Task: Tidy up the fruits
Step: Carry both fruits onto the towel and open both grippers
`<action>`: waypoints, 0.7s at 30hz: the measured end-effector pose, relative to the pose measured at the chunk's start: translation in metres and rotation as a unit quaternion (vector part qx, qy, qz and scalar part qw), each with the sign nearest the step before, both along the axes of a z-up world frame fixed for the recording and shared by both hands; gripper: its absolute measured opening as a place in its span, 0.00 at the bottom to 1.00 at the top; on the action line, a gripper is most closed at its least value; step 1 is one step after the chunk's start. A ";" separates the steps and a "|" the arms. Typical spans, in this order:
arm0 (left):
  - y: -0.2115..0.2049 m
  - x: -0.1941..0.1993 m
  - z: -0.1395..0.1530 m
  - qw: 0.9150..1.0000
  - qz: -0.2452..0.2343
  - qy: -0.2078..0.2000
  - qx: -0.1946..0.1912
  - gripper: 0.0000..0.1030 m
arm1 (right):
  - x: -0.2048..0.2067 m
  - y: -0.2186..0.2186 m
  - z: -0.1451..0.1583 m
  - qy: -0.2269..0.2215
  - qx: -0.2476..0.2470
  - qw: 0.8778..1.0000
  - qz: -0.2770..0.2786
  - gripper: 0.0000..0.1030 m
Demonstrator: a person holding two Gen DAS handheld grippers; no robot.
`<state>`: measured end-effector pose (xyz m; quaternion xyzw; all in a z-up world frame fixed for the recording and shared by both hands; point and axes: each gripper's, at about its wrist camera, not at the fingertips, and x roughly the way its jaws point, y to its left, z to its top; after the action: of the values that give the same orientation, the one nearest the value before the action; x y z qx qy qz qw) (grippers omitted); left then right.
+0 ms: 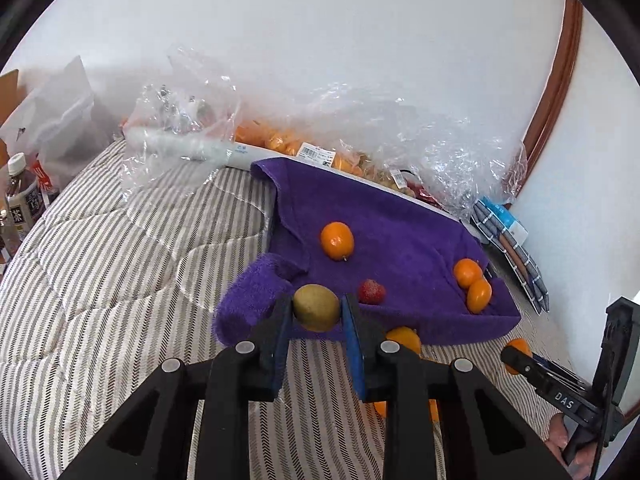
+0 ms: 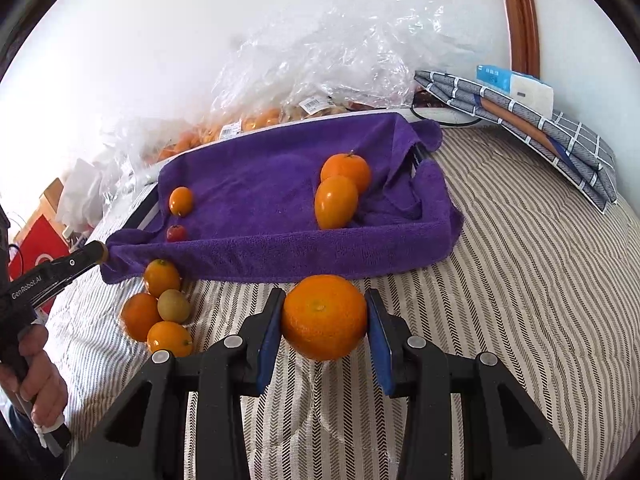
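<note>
My left gripper [image 1: 317,309] is shut on a green-brown kiwi [image 1: 316,307], held above the near left corner of a tray lined with a purple towel [image 1: 400,216]. On the towel lie an orange [image 1: 337,241], a strawberry [image 1: 372,292] and two more oranges [image 1: 473,283]. My right gripper [image 2: 325,316] is shut on a large orange [image 2: 324,317], held just in front of the towel tray [image 2: 280,252]. Beside the tray's left corner, on the bed, lie several oranges [image 2: 162,277] and a second kiwi [image 2: 173,305].
The striped quilt [image 2: 520,280] covers the bed. Clear plastic bags of fruit [image 1: 280,140] line the wall behind the tray. A folded checked cloth with a tissue pack [image 2: 532,120] lies at the right. Bottles [image 1: 20,200] stand at the far left.
</note>
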<state>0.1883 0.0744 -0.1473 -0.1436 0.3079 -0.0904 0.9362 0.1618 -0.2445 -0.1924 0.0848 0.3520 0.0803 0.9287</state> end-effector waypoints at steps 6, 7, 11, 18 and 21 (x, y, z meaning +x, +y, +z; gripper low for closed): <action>0.000 0.007 0.013 1.000 0.019 -0.007 0.022 0.23 | 0.002 -0.004 0.029 -0.030 -0.018 0.999 -0.001 0.39; 0.001 0.011 0.017 1.000 0.015 -0.003 0.015 0.23 | 0.006 -0.005 0.034 -0.035 -0.024 0.999 -0.001 0.39; -0.004 0.033 0.025 1.000 0.017 -0.001 0.011 0.23 | 0.025 -0.009 0.043 -0.049 -0.042 0.998 -0.005 0.39; -0.019 0.068 0.011 0.999 0.019 0.025 -0.005 0.23 | 0.065 -0.022 0.031 -0.035 -0.036 0.999 -0.020 0.39; -0.023 0.069 0.004 1.000 0.012 0.021 -0.006 0.23 | 0.069 -0.023 0.025 -0.037 -0.038 0.998 -0.023 0.39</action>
<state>0.2571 0.0511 -0.1435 -0.1553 0.3253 -0.0777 0.9295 0.2309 -0.2678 -0.1678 0.0549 0.3182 0.0485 0.9452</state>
